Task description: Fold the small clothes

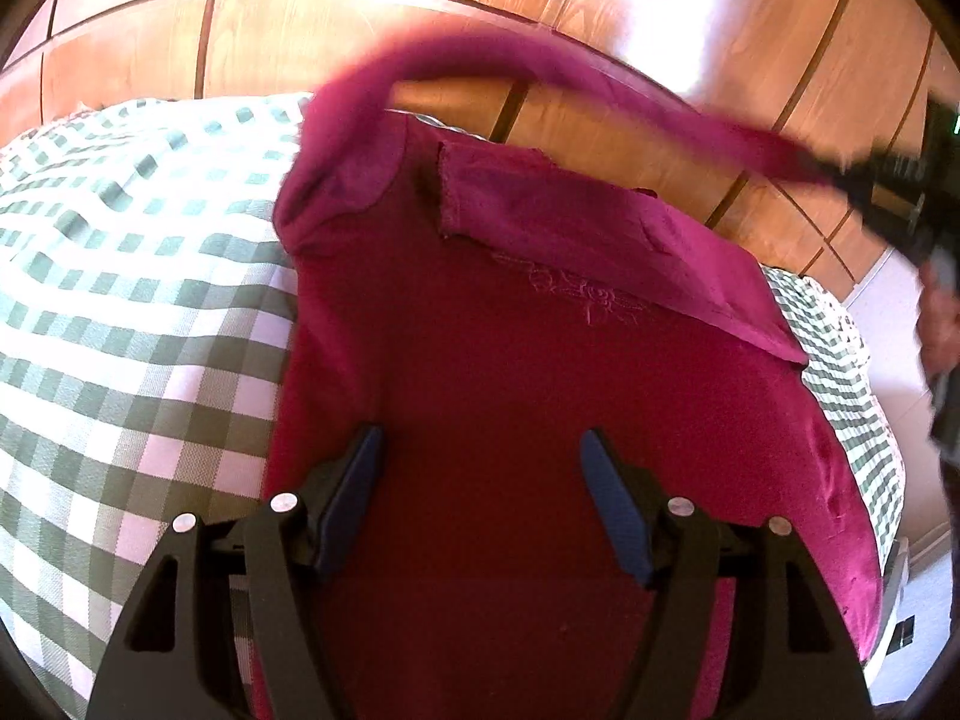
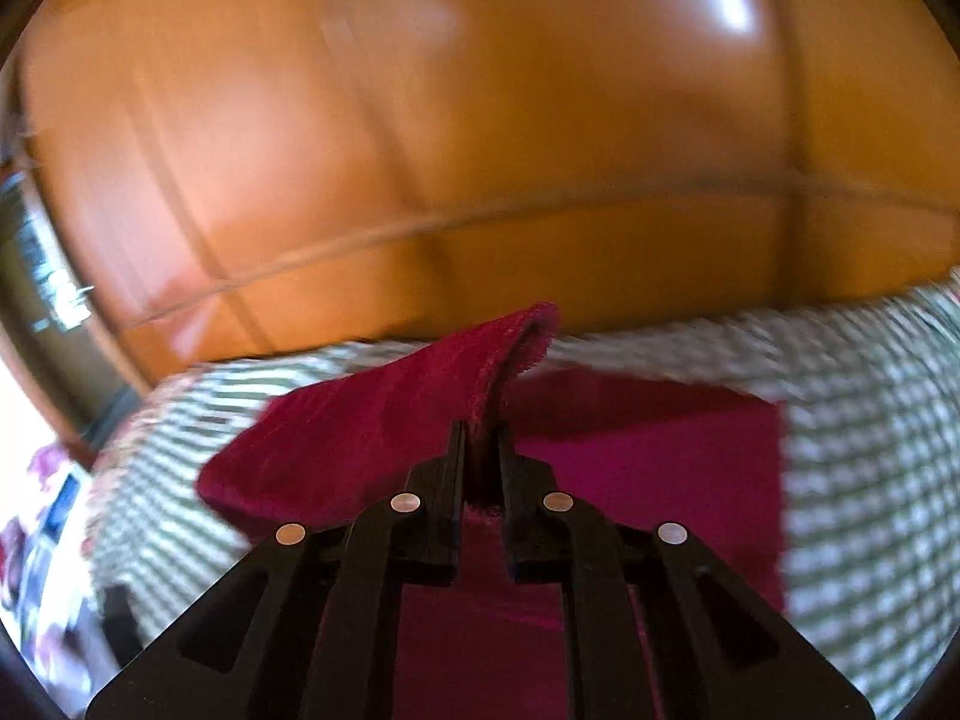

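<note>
While the right gripper [image 2: 480, 438] pinches the end of the magenta top's sleeve [image 2: 384, 420] between jaws drawn nearly together, only a thin roll of fabric sits in the bite, and that is the first weak point: the cloth enters at the fingertips rather than deep in the pads, so a quick swing could pull it free and let the sleeve drop short of its fold.

Seen from the left wrist, that sleeve [image 1: 540, 84] arcs in a blurred band from the shoulder at about 10 o'clock across to the right gripper [image 1: 888, 192] at 3 o'clock, stretched fairly taut. I judge that a tug along that line would drag the whole garment sideways and spoil what is already folded: the other sleeve [image 1: 576, 222] lies turned in across the chest, just above the embroidered motif [image 1: 570, 291].

The left gripper [image 1: 480, 480] has its jaws standing well apart over the lower body of the top [image 1: 480, 390], with nothing between the pads [image 1: 354, 486]. Whether the fingertips press on the cloth I cannot tell. If they do not, nothing anchors the garment against the pull.

The top lies flat on the green-and-white checked bedcover [image 1: 138, 324], its right edge close to the bed's side at 4 o'clock; a sideways slide could carry the hem over it. The wooden panelled wardrobe [image 1: 360, 24] stands behind at 12 o'clock, clear of the work.
</note>
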### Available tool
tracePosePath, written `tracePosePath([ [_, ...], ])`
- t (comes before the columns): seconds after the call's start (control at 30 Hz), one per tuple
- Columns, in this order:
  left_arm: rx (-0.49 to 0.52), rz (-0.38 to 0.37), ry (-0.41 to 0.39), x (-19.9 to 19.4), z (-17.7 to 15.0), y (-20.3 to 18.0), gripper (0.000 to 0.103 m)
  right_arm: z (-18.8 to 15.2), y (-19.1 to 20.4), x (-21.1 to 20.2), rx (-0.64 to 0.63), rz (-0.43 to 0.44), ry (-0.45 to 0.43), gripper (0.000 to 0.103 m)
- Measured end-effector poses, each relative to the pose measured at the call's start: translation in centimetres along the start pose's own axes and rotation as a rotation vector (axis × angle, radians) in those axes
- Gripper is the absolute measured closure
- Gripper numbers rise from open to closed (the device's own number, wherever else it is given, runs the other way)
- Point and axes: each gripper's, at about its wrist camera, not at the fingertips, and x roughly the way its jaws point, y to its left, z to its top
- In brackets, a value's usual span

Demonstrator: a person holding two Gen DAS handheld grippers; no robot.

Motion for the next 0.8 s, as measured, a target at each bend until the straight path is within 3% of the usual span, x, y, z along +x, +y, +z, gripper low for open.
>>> tracePosePath([
  [0.17,0.013,0.017,0.008,0.3,0.1,-0.4,0.035,-3.5,-6.5,3.6,0.09,-0.158,0.116,0.094],
  [0.3,0.02,0.028,0.032,0.5,0.4,-0.7,0.035,-5.8,-8.6,6.1,0.149,-0.189,0.176,0.094],
  [0.43,-0.012,0.024,0.066,-0.2,1.8,-0.6,0.035,-6.3,-8.9,6.1,0.176,-0.165,0.159,0.094],
  [0.5,-0.055,0.006,0.051,-1.0,2.9,-0.1,0.035,-6.1,-9.2,5.2,0.193,-0.155,0.153,0.084],
  [0.63,-0.142,-0.014,-0.006,-2.1,5.7,2.3,0.035,-5.2,-9.2,3.1,0.191,-0.163,0.109,0.083],
  [0.77,-0.232,0.019,-0.017,-1.0,8.9,4.9,0.035,-4.3,-7.7,1.9,0.136,-0.156,0.066,0.083],
  [0.8,-0.254,0.022,-0.018,-0.5,9.9,5.5,0.035,-4.2,-7.2,2.0,0.121,-0.149,0.069,0.078],
])
